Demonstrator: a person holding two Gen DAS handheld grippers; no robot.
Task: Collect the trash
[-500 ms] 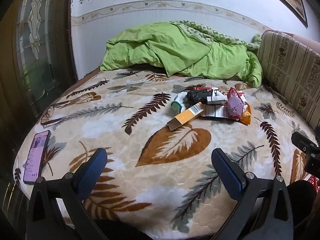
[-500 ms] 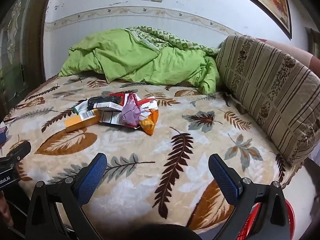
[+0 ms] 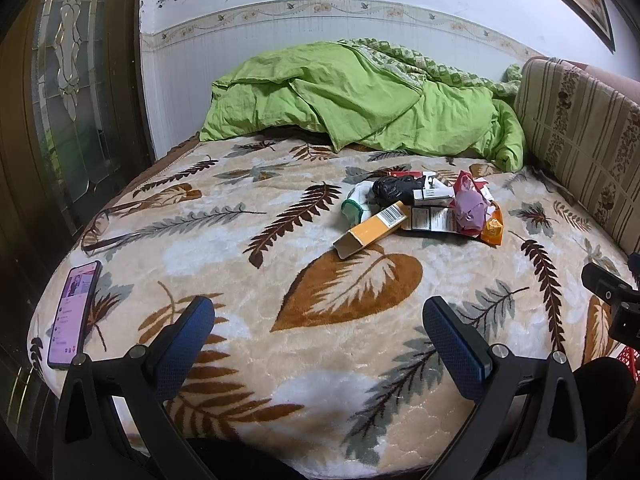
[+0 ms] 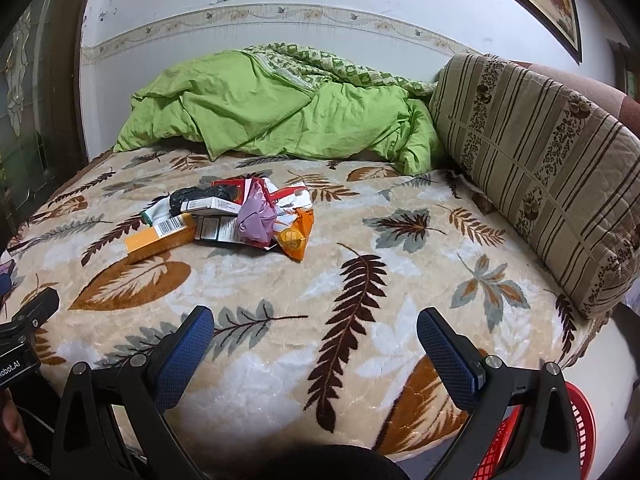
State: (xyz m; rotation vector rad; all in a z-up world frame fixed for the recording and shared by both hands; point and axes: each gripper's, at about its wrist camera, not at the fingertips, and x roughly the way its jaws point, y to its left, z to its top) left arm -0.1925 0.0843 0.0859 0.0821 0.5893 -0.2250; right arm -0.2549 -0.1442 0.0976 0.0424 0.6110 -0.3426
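A heap of trash lies in the middle of the bed: an orange carton [image 3: 374, 229] [image 4: 160, 236], a black bag [image 3: 394, 190] [image 4: 192, 196], white boxes [image 3: 430, 194] [image 4: 212, 205], a crumpled pink bag [image 3: 470, 208] [image 4: 258, 218] and an orange wrapper [image 3: 493, 227] [image 4: 296, 238]. My left gripper [image 3: 320, 338] stands open over the near edge of the bed, well short of the heap, with nothing between its blue pads. My right gripper [image 4: 316, 344] is open too, low over the blanket, empty, with the heap ahead to its left.
A phone [image 3: 74, 312] lies at the bed's left edge, glasses [image 3: 96, 228] beyond it. A green duvet [image 3: 352, 100] is bunched at the far end. A striped cushion [image 4: 536, 160] lines the right side. A red basket [image 4: 576, 432] stands on the floor at lower right.
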